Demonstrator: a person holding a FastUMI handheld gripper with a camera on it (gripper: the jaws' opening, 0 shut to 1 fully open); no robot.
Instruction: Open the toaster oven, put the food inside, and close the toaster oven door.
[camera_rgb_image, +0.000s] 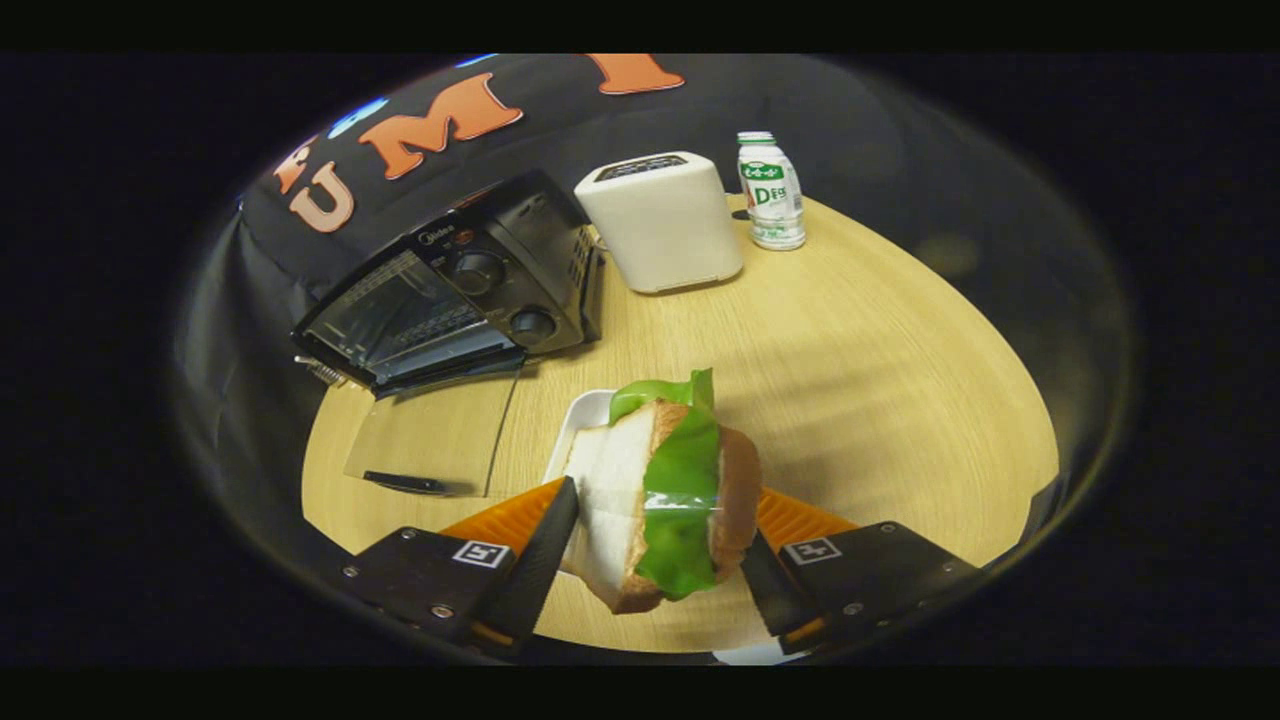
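Note:
A sandwich (665, 495) of white bread, green lettuce and a brown bun stands on edge between my fingers, lifted above a white plate (583, 420). My gripper (660, 560) is shut on the sandwich, one finger pressing each side. Beyond the fingers to the left sits a black toaster oven (460, 285) on the wooden table (880, 380). Its glass door (435, 435) lies folded down flat on the table, and the wire rack inside shows through the opening.
A white pop-up toaster (662, 220) stands just right of the oven. A small white bottle with a green cap (771, 192) stands behind it near the table's far edge. Bare tabletop stretches to the right of the sandwich.

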